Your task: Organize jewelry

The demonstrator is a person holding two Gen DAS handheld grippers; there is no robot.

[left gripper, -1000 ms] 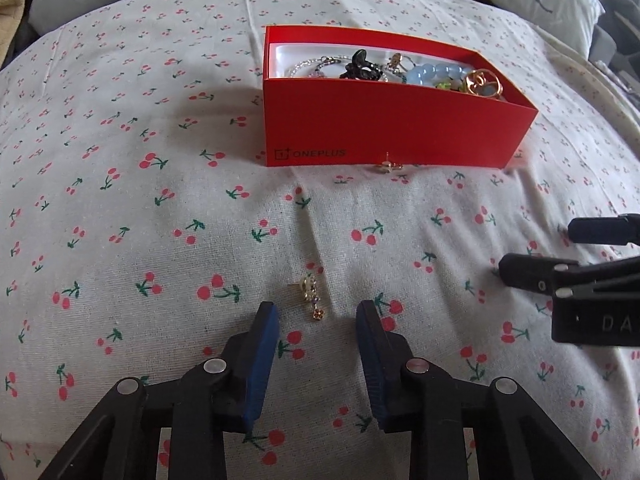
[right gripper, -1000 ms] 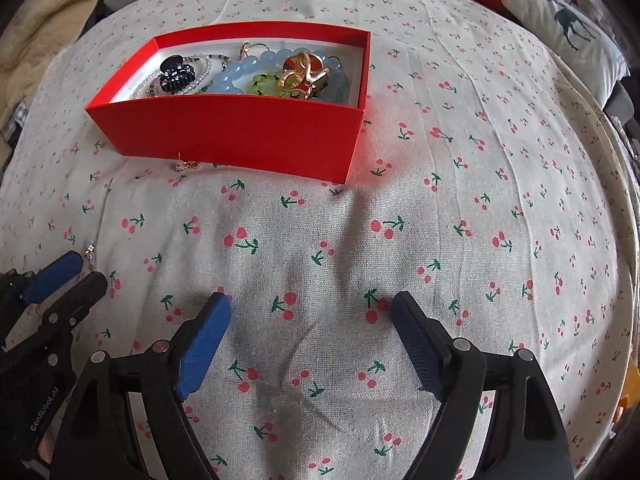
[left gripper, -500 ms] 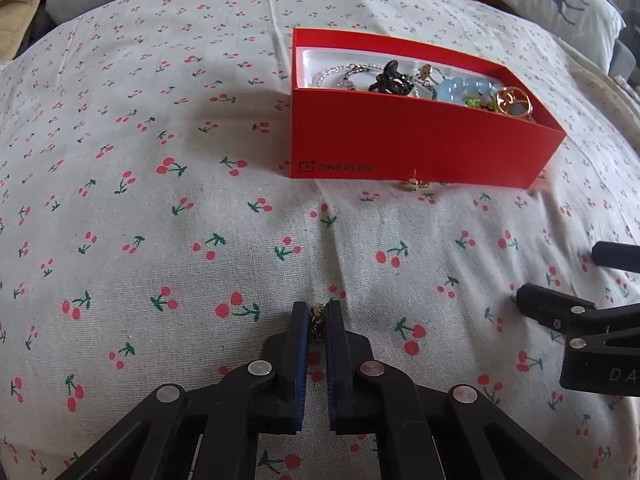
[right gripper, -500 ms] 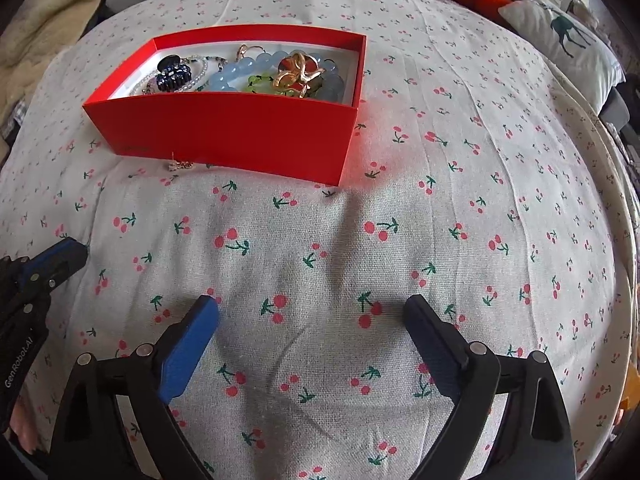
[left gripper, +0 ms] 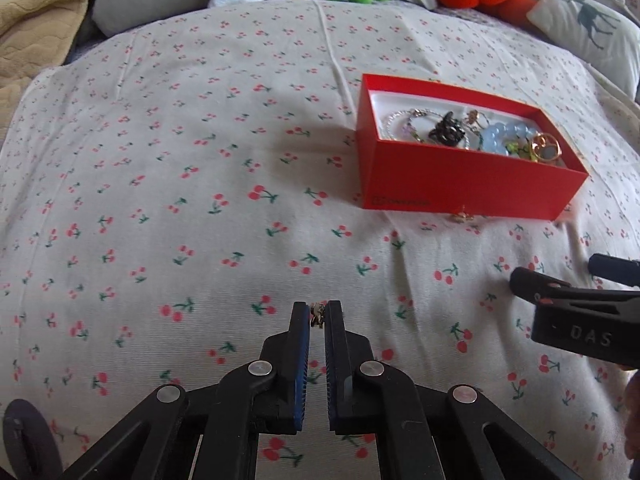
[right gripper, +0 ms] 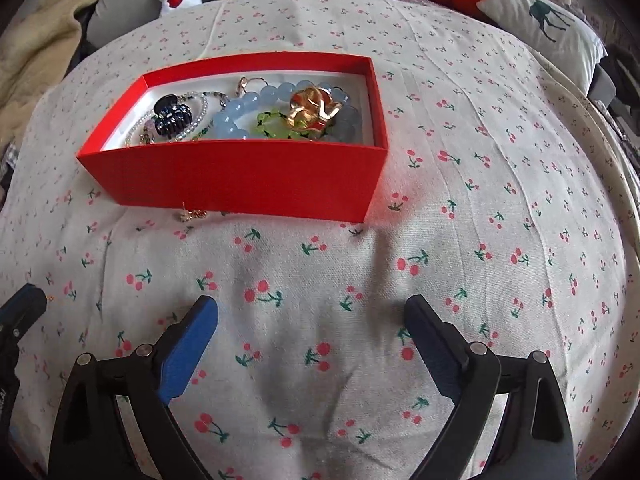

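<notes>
A bed [left gripper: 224, 128] covered in cherry-print cloth holds an open red box [left gripper: 460, 178] already carrying beads, a dark hair clip and gold pieces. The left hand-held gripper [left gripper: 319, 316] is closed on a small gold earring [left gripper: 318, 319], pinched right at the tips of its blue pads and clear of the cloth as far as I can tell. From that hand-held gripper, the box lies ahead and off to the right, well apart, with its long side running left to right across the bed, so the carry goes forward and rightward over the near wall. A second small gold earring [right gripper: 192, 214] lies on the cloth just beside the box's near wall, touching or nearly so. The right hand-held gripper [right gripper: 312, 322] hovers over bare cloth with its jaws spread wide and nothing between them; it faces the box squarely and looks the nearer of the two to that loose earring.
</notes>
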